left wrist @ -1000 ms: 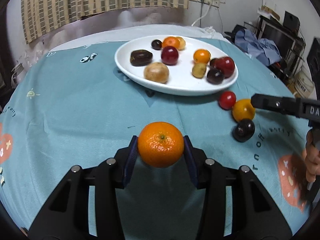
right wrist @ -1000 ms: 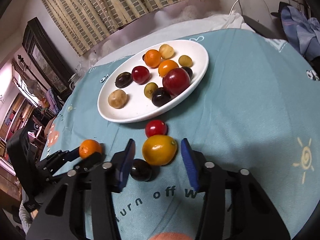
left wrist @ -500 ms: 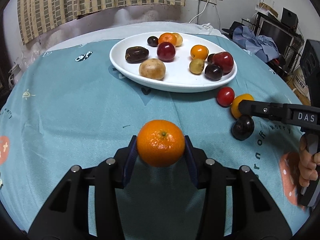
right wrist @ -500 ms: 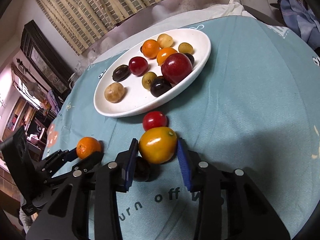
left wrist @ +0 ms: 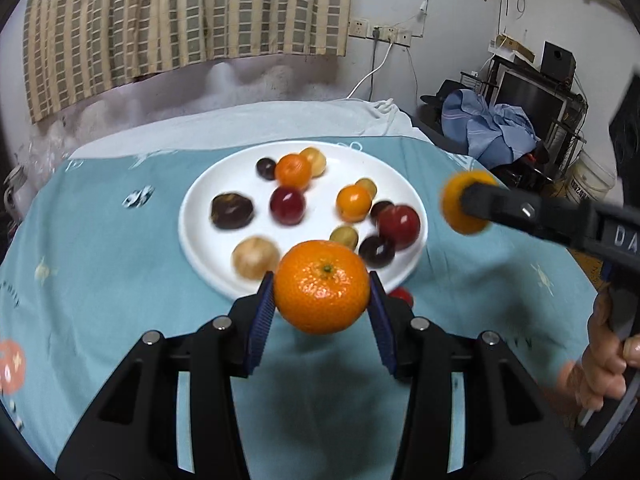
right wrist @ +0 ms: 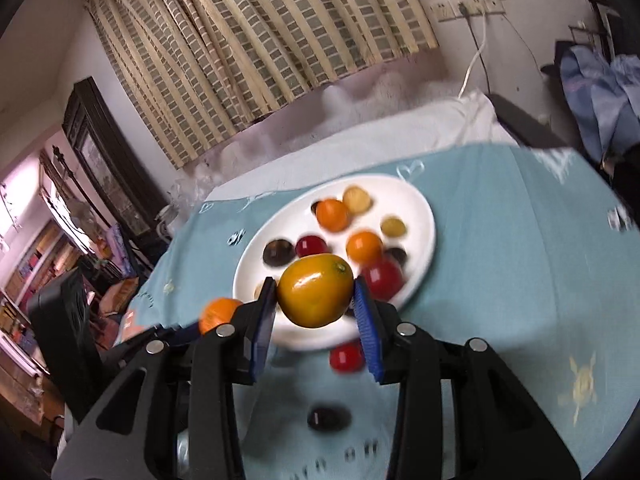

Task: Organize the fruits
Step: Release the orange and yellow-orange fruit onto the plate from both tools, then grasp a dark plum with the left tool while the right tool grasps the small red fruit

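Observation:
My left gripper (left wrist: 322,306) is shut on an orange mandarin (left wrist: 322,286) and holds it in the air just short of the near rim of the white plate (left wrist: 200,240), which carries several fruits. My right gripper (right wrist: 316,304) is shut on a yellow-orange fruit (right wrist: 316,290) and holds it above the plate's (right wrist: 424,208) near edge. It also shows in the left wrist view (left wrist: 460,208), right of the plate. A red cherry tomato (right wrist: 346,356) and a dark plum (right wrist: 328,418) lie on the teal cloth below it.
The round table has a teal printed cloth (left wrist: 100,280). A checked curtain (left wrist: 180,20) hangs behind. A chair with blue clothes (left wrist: 492,128) and shelves stand at the right. Dark furniture (right wrist: 100,152) stands left of the table in the right wrist view.
Both grippers have risen and moved toward the plate. The right gripper closed on the yellow-orange fruit and lifted it off the cloth. The left still holds the mandarin.

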### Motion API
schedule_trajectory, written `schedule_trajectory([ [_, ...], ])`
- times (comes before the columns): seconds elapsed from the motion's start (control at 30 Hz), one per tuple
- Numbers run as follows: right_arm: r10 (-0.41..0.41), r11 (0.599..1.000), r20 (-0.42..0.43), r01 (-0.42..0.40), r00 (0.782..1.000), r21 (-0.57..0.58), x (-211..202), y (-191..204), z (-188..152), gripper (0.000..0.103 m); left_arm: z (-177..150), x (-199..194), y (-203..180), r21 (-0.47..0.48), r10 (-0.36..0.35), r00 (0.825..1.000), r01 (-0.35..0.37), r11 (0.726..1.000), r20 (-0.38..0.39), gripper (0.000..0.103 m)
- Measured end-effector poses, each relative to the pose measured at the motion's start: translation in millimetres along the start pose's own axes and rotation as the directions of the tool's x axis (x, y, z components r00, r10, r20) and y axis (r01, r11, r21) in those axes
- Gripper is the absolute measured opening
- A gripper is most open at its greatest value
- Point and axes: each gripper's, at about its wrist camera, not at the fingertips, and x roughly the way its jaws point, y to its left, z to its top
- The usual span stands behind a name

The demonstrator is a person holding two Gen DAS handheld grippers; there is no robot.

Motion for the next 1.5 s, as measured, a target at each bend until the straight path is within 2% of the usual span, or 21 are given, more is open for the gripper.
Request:
schedule_trajectory([
  [0.13, 0.007, 1.0, -0.026, -0.006, 1.0, 0.017, 48, 4, 17, 0.04, 7, 31, 0, -0.025, -0.004, 0.999, 0.003, 1.0, -0.039, 0.048],
  [0.17, 0.011, 1.0, -0.036, -0.01, 0.999, 0.029, 58, 2, 18, 0.04, 6, 37, 1, -0.023, -0.002, 0.999, 0.001, 1.0, -0.048, 0.051],
  [0.2, 0.01, 0.999, -0.051, -0.008, 0.999, 0.045, 68, -1, 20, 0.041, 5, 39, 1, -0.018, 0.002, 0.999, -0.002, 1.0, -0.046, 0.063],
  [0.23, 0.011, 0.998, -0.06, -0.007, 0.998, 0.068, 74, -5, 20, 0.043, 4, 40, 4, -0.012, 0.007, 0.999, -0.008, 1.0, -0.033, 0.07],
  [0.27, 0.016, 0.996, -0.056, -0.011, 0.998, 0.089, 76, -10, 21, 0.048, 4, 39, 6, -0.009, 0.007, 1.0, -0.007, 1.0, -0.028, 0.07],
  [0.37, -0.015, 0.993, -0.008, 0.016, 1.0, 0.114, 63, -19, 24, 0.063, 6, 33, 15, -0.05, -0.013, 1.0, 0.012, 0.999, -0.018, 0.071],
  [0.43, 0.0, 0.993, 0.022, -0.003, 1.0, 0.12, 50, -20, 27, 0.062, 6, 28, 20, -0.075, -0.022, 1.0, 0.021, 0.997, -0.01, 0.073],
  [0.57, 0.01, 0.996, 0.051, -0.014, 0.999, 0.09, 14, -11, 27, 0.062, -8, 13, 16, -0.065, -0.029, 0.999, 0.028, 0.997, -0.014, 0.074],
  [0.67, 0.001, 0.996, 0.062, -0.006, 0.998, 0.087, -6, -9, 19, 0.066, -24, -1, 2, -0.022, -0.048, 0.999, 0.048, 0.999, -0.026, 0.074],
  [0.83, -0.036, 0.992, 0.025, 0.032, 0.999, 0.122, -26, -33, -24, 0.066, -47, -21, -36, 0.104, -0.041, 0.999, 0.04, 0.994, 0.006, 0.08],
  [0.97, -0.022, 0.982, 0.025, 0.017, 0.999, 0.189, -35, -48, -29, 0.066, -58, -13, -57, 0.162, -0.032, 0.999, 0.034, 0.986, -0.013, 0.08],
  [1.07, -0.01, 0.981, 0.039, 0.002, 0.999, 0.196, -40, -48, -27, 0.066, -63, -4, -65, 0.183, -0.027, 0.999, 0.033, 0.982, -0.037, 0.08],
  [1.33, -0.005, 0.982, 0.03, -0.001, 1.0, 0.187, -40, -44, -26, 0.066, -57, 17, -71, 0.15, -0.032, 0.995, 0.047, 0.988, -0.095, 0.079],
  [1.5, -0.007, 0.979, 0.029, 0.001, 1.0, 0.205, -40, -48, -25, 0.066, -51, 26, -76, 0.143, -0.034, 0.994, 0.049, 0.989, -0.104, 0.079],
])
